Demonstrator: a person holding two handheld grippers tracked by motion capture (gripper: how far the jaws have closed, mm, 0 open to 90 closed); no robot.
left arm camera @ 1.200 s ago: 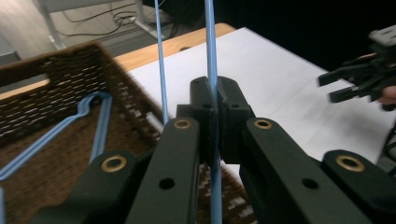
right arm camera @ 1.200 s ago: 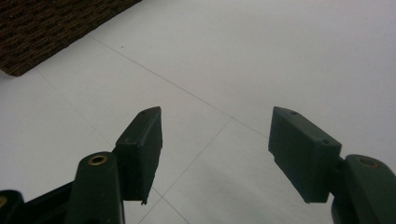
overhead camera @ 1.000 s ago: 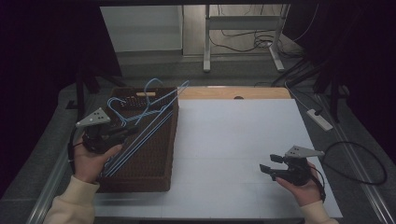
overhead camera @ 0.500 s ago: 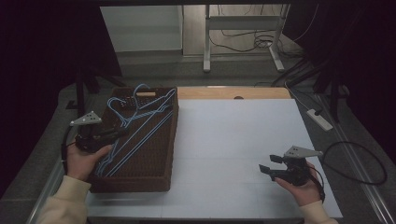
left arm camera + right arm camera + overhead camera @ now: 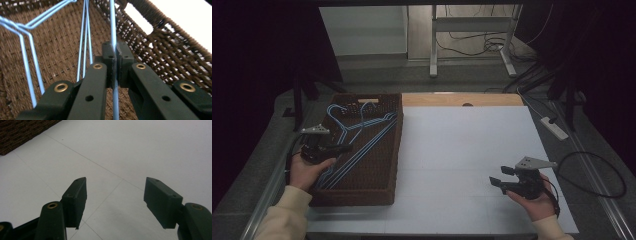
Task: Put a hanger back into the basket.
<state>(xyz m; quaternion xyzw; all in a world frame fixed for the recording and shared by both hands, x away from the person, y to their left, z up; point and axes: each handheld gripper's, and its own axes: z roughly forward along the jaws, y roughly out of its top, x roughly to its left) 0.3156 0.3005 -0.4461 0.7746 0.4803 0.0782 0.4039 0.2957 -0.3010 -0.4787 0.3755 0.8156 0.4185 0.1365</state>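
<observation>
Several light blue wire hangers (image 5: 360,131) lie in a dark brown wicker basket (image 5: 396,150) at the table's left. My left gripper (image 5: 345,148) reaches over the basket's left side, and its jaws are shut on one hanger wire. In the left gripper view that blue wire (image 5: 112,27) runs straight up from between the closed pads of the left gripper (image 5: 116,62), with the basket wall (image 5: 160,47) to the right. My right gripper (image 5: 499,176) rests low over the white table at the near right, open and holding nothing (image 5: 115,195).
A white sheet (image 5: 472,150) covers the table right of the basket, with a strip of bare wood (image 5: 462,99) at the far edge. A power strip (image 5: 554,127) and cables lie off the table's right side. The basket's corner (image 5: 22,132) is far from the right gripper.
The left gripper drew back toward the near left with the hanger wire in it. The hangers, which stuck out past the basket's far end, now lie inside it. The right gripper stayed put.
</observation>
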